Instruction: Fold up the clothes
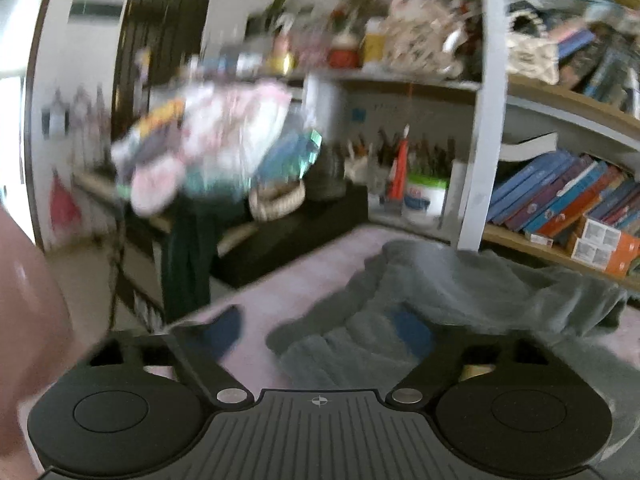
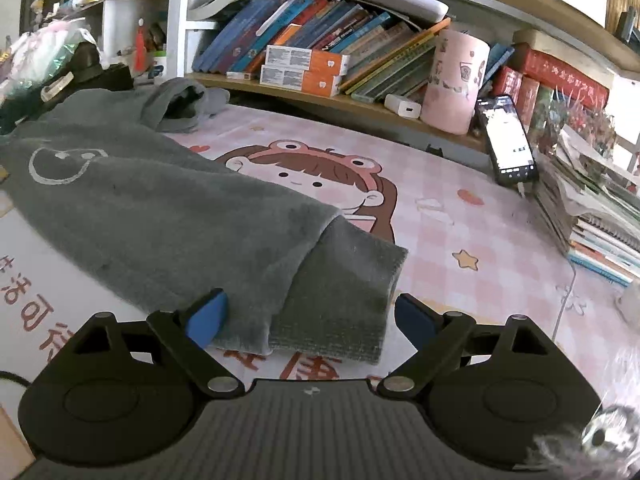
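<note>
Right now the grey sweater lies spread on the table, over its pink cartoon mat, with one ribbed cuff reaching toward the right gripper, whose blue pads stand spread on either side of that cuff without pressing it. Over on the other side, the left gripper hovers at a rumpled edge of the sweater, blurred, its jaws part-way apart and pinching nothing I can make out. Books fill the shelf behind.
</note>
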The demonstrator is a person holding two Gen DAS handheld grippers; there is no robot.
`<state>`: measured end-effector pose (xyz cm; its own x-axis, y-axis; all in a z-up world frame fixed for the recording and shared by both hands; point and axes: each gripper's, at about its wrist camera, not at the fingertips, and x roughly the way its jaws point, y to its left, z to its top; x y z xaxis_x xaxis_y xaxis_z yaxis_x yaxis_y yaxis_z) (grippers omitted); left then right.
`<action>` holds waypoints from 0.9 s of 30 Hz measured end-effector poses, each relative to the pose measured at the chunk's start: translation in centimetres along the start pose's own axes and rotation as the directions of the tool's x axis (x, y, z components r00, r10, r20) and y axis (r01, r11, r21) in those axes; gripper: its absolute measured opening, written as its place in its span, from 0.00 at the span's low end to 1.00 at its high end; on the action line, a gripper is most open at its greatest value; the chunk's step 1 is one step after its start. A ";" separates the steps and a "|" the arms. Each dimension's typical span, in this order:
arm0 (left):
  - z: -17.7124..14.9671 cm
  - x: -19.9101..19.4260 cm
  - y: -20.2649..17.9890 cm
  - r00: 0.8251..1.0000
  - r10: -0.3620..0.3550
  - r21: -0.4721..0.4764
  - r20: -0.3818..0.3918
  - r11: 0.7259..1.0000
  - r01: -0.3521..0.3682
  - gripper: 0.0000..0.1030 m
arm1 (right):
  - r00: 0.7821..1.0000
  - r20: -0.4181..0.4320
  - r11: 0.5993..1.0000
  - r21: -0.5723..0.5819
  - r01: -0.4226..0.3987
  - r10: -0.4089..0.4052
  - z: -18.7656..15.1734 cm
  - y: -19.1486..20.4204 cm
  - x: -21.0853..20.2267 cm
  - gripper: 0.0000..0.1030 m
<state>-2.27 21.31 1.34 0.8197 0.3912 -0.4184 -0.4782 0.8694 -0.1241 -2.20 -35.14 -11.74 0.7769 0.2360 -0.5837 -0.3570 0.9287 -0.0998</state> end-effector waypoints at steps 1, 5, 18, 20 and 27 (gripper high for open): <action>0.1 0.6 0.3 0.999 -0.005 -0.030 -0.039 1.000 0.004 0.45 | 1.000 -0.001 1.000 0.004 -0.005 0.005 -0.1 -0.1 -0.1 0.87; -0.3 2.5 1.3 0.990 -0.003 -0.131 -0.142 0.991 -0.016 0.37 | 1.000 -0.005 1.000 0.020 -0.019 0.019 -0.3 -0.3 -0.4 0.87; -0.7 2.3 3.6 0.983 -0.165 -0.283 -0.077 0.949 0.137 0.06 | 0.999 -0.027 0.999 0.021 -0.039 0.039 -0.8 -0.7 -1.2 0.87; -0.4 0.2 4.2 0.986 -0.166 -0.286 0.029 0.943 0.167 0.07 | 0.997 -0.040 0.998 0.029 -0.063 0.064 -1.0 -0.7 -1.6 0.87; -1.7 2.5 5.4 0.980 -0.091 -0.262 -0.179 0.964 0.041 0.10 | 0.992 -0.024 0.991 0.043 -0.125 0.126 -2.2 -0.1 -2.7 0.87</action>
<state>-3.34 26.43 -1.94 0.7901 0.2506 -0.5593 -0.5097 0.7756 -0.3724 -5.42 -36.51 -11.97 0.7130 0.3439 -0.6111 -0.4283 0.9036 0.0088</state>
